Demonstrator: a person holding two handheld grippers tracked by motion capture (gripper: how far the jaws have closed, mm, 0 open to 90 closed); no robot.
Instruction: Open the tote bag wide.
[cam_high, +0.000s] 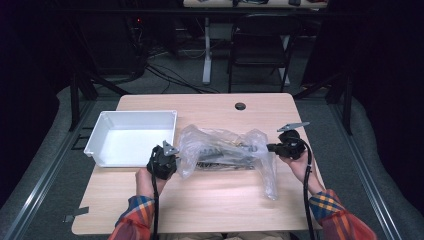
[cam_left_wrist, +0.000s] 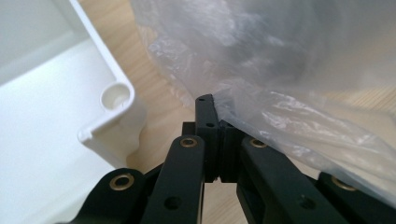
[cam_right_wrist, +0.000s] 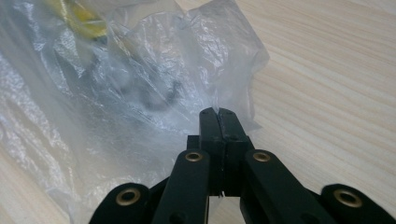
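Two tongs pinch a crinkled clear plastic bag between them on the pale wooden table.

The left gripper has its jaws clamped on the bag's edge, the white plastic bin just beside it; the right gripper nips the opposite end.

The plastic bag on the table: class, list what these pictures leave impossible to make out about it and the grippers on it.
- Contents of the plastic bag: high view, dark shapes too small; right gripper view, blurred by crinkled film.
- Left gripper: the film covers one jaw tip, so how much is pinched stays hidden.
- Right gripper: film at its shut tips; grip depth unclear.
- White bin: cut off by the left gripper view's edges.
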